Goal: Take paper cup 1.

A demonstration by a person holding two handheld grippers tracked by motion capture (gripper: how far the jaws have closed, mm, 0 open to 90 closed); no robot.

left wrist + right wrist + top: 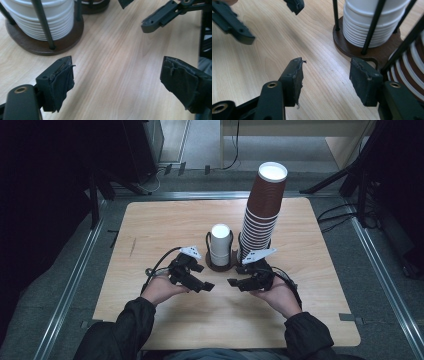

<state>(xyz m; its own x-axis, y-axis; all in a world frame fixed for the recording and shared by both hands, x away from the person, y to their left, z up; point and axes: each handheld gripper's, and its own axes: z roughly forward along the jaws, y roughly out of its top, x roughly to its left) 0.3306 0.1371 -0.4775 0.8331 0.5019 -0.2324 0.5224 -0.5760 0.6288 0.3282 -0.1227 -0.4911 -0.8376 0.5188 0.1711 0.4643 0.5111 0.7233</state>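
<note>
At the middle of the high view, a dark rod holder (220, 265) carries a short stack of white cups (220, 244); beside it rises a tall brown cup stack (261, 212). Below them, left gripper (207, 286) and right gripper (233, 283) hang released over the bench (160, 227), grasping nothing.

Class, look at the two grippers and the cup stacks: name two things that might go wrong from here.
1. The tall brown cup stack leans right above its holder; a nudge from the right gripper close by its base might topple it.
2. The white cup stack sits inside thin rods; the open left gripper may snag one.
</note>
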